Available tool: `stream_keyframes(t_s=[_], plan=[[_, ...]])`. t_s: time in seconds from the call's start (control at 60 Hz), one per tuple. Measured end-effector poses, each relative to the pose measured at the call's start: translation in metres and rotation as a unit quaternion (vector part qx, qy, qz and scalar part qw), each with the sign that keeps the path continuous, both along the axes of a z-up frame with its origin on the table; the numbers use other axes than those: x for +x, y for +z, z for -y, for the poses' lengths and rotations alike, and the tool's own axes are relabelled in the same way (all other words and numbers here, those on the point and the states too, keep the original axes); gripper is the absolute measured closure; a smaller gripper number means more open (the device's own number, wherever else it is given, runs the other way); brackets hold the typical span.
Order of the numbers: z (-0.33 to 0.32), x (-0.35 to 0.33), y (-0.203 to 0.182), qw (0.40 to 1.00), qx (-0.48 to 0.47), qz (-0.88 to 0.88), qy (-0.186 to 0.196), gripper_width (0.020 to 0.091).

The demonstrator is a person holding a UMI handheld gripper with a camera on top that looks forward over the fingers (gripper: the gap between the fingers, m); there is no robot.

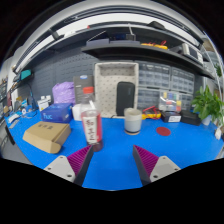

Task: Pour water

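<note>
A blue-topped bench (120,150) runs below cluttered wall shelves (130,45). At the left lies a flat brown cardboard box (46,136). Next, a tall red-and-white printed carton (92,126) stands just beyond the left finger. A squat grey cylindrical cup (133,122) stands farther ahead. A green potted plant (208,104) sits far right. The jaws (118,163) are apart, holding nothing.

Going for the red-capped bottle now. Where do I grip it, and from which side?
Grip the bottle around its mid body, below the red cap. It stands upright on the blue table, just beyond the left finger, so come in level from the front. The gripper is open, jaws empty.
</note>
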State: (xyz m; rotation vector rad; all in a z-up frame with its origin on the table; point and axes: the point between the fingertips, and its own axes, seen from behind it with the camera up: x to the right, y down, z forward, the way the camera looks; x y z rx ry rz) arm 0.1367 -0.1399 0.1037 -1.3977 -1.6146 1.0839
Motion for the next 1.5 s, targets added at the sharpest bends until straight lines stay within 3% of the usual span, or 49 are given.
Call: stream_keyframes(t_s=[0.133,0.467,0.65,0.75,0.8,0.9,1.0,1.283,1.5], plan=[[0.022,-0.022,-0.005,1.000,-0.003,0.000,0.023,0.0299],[0.025,-0.125,0.015,0.999,0.008,-0.029,0.021,0.0296],[0.028,-0.176,-0.001,0.998,0.020,-0.042,0.031,0.0303],[0.034,-0.189,-0.005,0.998,-0.002,-0.057,0.039,0.0395],[0.031,-0.204,0.016,0.997,-0.006,-0.066,0.043,0.0541],[0.032,-0.220,0.024,0.995,-0.016,-0.078,0.056,0.0588],[0.031,-0.207,0.016,0.994,-0.012,-0.082,0.066,0.0683],[0.020,-0.224,0.015,0.996,-0.061,-0.030,0.061,0.0688],[0.010,-0.265,0.047,0.968,-0.243,0.053,0.020,0.0690]])
